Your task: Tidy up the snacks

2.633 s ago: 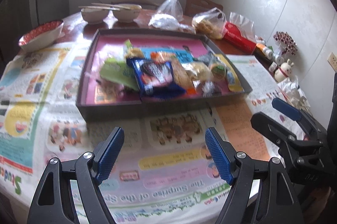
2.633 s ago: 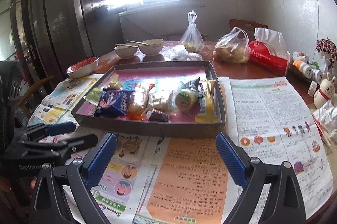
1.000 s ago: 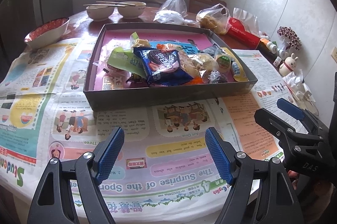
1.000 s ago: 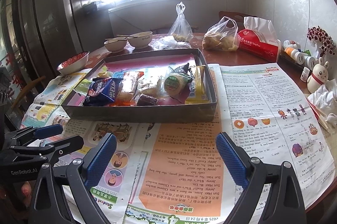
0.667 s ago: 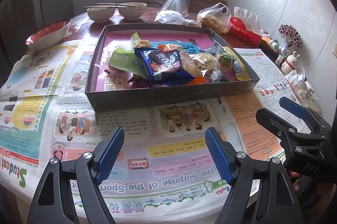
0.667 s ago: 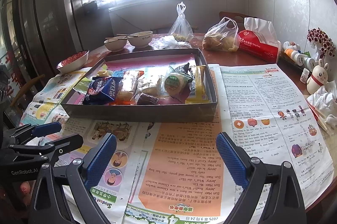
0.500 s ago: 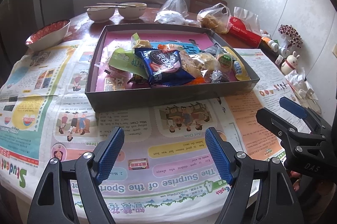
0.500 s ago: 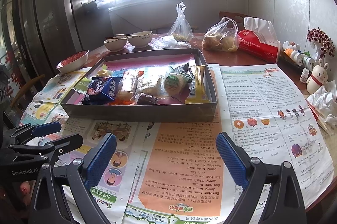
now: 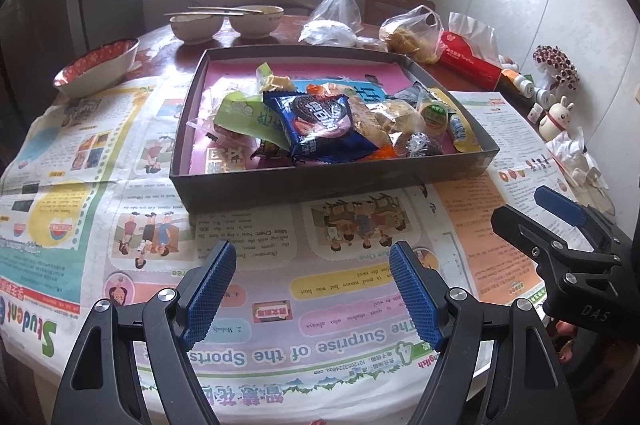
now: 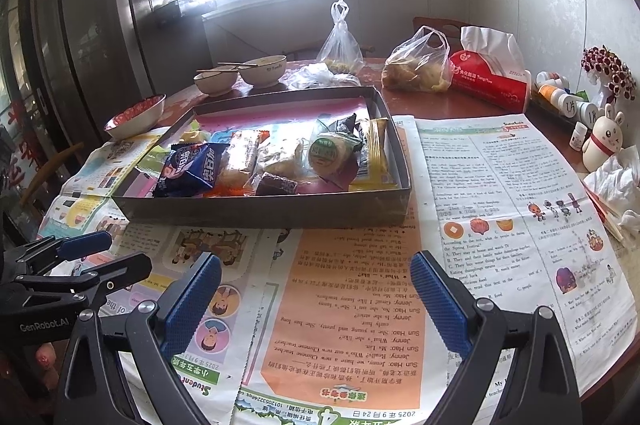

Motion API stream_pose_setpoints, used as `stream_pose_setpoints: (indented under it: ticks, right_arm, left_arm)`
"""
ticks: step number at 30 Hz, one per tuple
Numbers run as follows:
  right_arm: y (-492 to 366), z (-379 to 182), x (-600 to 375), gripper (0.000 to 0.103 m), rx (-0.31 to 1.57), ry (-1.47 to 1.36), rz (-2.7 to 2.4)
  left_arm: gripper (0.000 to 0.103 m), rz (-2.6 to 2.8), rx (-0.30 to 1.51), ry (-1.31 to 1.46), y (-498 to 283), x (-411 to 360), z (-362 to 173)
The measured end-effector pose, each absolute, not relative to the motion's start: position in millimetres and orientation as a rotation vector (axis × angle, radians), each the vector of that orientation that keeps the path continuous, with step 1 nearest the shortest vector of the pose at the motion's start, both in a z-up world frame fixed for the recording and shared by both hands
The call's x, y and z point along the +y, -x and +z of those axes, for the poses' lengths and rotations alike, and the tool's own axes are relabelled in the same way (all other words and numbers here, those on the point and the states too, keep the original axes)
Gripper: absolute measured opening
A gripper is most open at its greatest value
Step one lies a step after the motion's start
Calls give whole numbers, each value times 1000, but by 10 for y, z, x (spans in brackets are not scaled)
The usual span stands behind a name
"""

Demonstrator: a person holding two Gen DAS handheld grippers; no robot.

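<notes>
A shallow dark box [image 9: 320, 185] [image 10: 280, 211] with a pink floor sits on the newspaper-covered table and holds a heap of wrapped snacks. On top lies a blue biscuit packet [image 9: 320, 123] [image 10: 192, 169], with a green wrapper [image 9: 248, 115] to its left and a round green-labelled cake [image 9: 434, 113] [image 10: 330, 151] and a yellow bar [image 10: 374, 155] to its right. My left gripper [image 9: 310, 291] hovers open over the newspaper short of the box, nothing between its blue pads. My right gripper [image 10: 316, 295] is likewise open and empty, nearer the box's right corner.
Behind the box stand two bowls with chopsticks [image 9: 224, 19], a red-patterned bowl [image 9: 96, 67], tied plastic bags [image 10: 416, 67] and a red tissue pack [image 10: 492, 81]. Small bottles and a rabbit figure [image 10: 604, 141] line the right wall. The table's near edge lies just below both grippers.
Since the oldest frames both views have tipped a little, showing more of the near newspaper. Over the last second nothing has moved; both grippers stay open.
</notes>
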State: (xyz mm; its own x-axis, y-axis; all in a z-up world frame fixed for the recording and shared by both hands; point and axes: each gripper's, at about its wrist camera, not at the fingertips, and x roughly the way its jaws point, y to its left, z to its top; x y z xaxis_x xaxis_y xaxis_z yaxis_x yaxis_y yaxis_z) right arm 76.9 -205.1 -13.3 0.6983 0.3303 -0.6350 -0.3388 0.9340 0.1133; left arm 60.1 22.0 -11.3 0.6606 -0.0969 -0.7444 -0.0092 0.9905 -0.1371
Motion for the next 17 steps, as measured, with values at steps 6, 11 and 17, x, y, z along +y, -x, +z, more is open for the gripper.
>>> stream_pose_setpoints:
  ticks: [6, 11, 17]
  right_arm:
    - [-769, -133, -2051, 96, 705, 16, 372]
    - [-808, -141, -2091, 96, 708, 0, 366]
    - [-935, -112, -2243, 96, 717, -32, 347]
  left_arm:
    - [80, -41, 855, 132, -621, 237, -137]
    - [80, -42, 849, 147, -631, 270, -130]
    - [80, -26, 798, 171, -626, 453, -26]
